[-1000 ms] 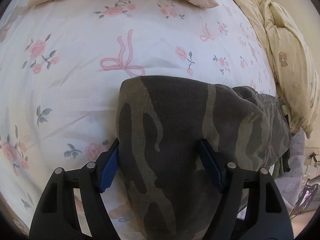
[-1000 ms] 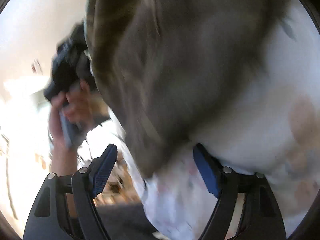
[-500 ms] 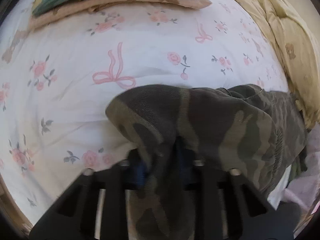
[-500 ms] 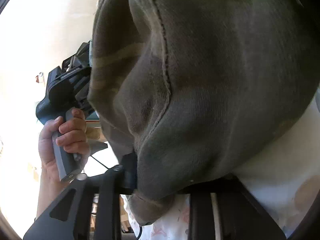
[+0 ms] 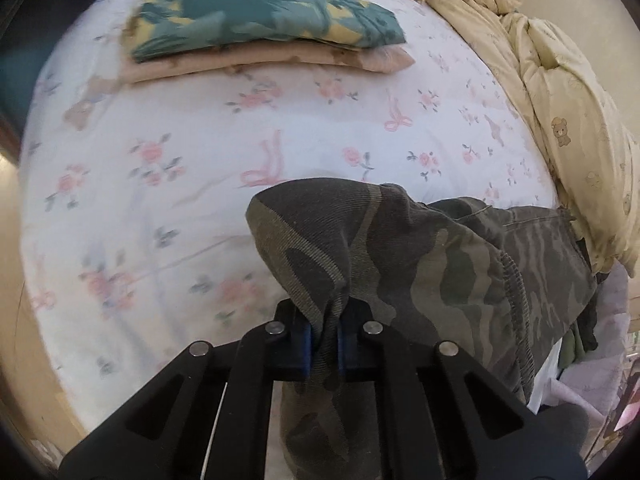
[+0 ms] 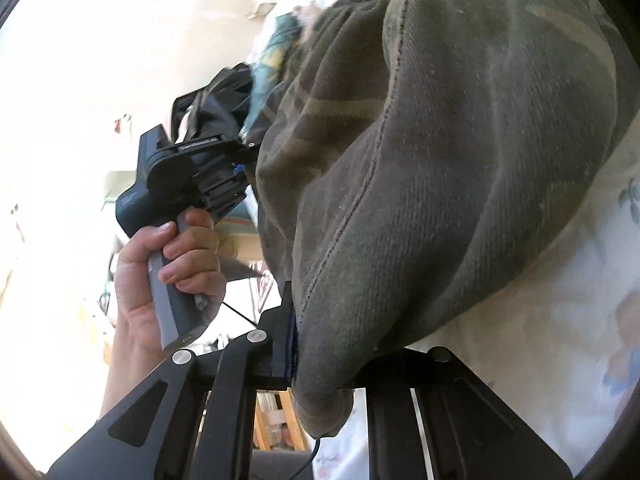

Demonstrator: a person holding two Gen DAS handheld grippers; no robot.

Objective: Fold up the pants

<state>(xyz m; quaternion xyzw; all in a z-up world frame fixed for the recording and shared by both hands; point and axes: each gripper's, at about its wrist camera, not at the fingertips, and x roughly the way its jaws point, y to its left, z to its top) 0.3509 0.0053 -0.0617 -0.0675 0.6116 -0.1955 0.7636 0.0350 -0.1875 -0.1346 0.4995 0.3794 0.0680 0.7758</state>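
In the left wrist view, the left hand-held gripper (image 5: 323, 344) has its blue pads pinched tight on a bunched fold of the olive camouflage cotton pants (image 5: 432, 256). The pants rise off the near right part of the white floral bed sheet (image 5: 192, 184) and trail away to the right edge of the bed. The cloth looks soft, limp and fairly thick, light enough to lift yet apt to sag between two holds, so I judge the sturdy stitched edges to be the best places to take it. Far across the bed lies a folded stack of a green-and-yellow patterned cloth (image 5: 260, 16) on a beige one (image 5: 280, 62). A cream quilted duvet with small bears (image 5: 560, 92) is heaped along the right side.

In the right wrist view, the right hand-held gripper (image 6: 320, 360) is closing on a seamed corner of the pants, with fabric draped over its jaws and filling the gap between them. To the left a person's hand (image 6: 168, 276) grips the handle of the other gripper. The room behind is washed out by bright light, and the sheet shows at the right.
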